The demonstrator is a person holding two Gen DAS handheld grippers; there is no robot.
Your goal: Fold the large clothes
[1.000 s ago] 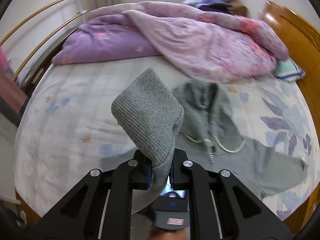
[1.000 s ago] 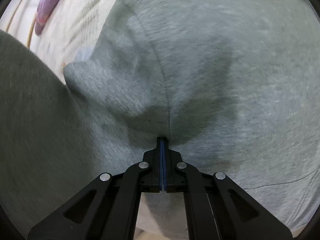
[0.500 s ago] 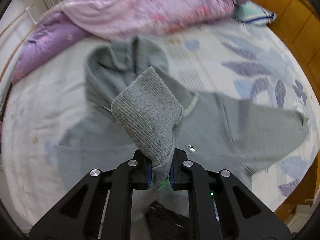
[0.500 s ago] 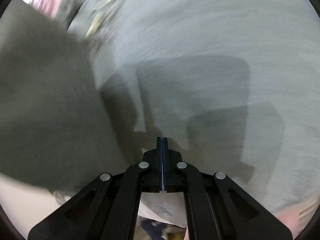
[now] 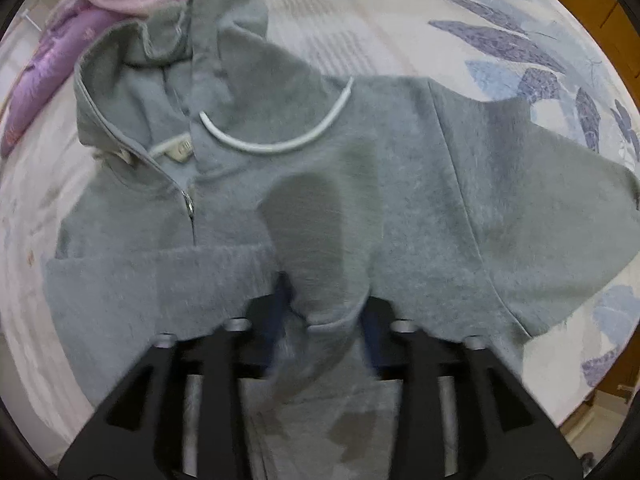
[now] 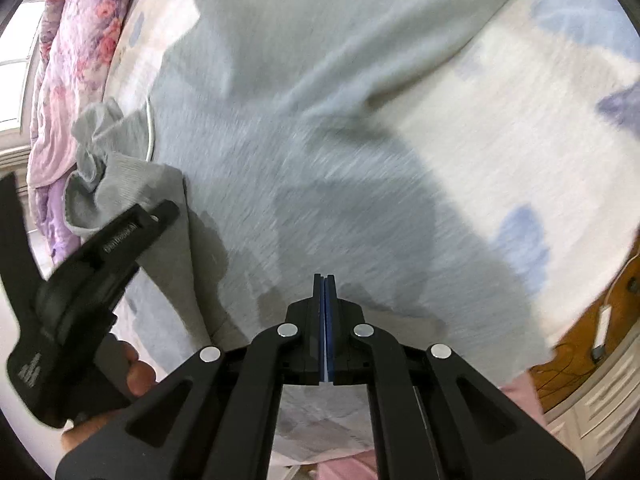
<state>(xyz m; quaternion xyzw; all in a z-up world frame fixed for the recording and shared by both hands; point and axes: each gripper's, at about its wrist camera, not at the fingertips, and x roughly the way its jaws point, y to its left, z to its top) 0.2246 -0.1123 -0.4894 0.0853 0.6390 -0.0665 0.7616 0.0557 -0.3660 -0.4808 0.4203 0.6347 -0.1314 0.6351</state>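
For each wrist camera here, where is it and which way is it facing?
Left wrist: on the left hand-held gripper, looking down at the grey zip hoodie on the floral bedsheet; its fingers show apart, a sleeve between them.
Right wrist: on the right hand-held gripper, looking across the hoodie toward the pink quilt; its shut fingers, the left hand-held gripper and the person's hand show.
Shared: hoodie, white drawcord, bedsheet.

Right gripper (image 6: 325, 292) is seen with jaws pressed together — nothing gripped — above the grey hoodie (image 6: 320, 128) spread on the floral sheet (image 6: 500, 92). Left gripper (image 6: 156, 220) is seen at left, beside the ribbed cuff (image 6: 132, 176).
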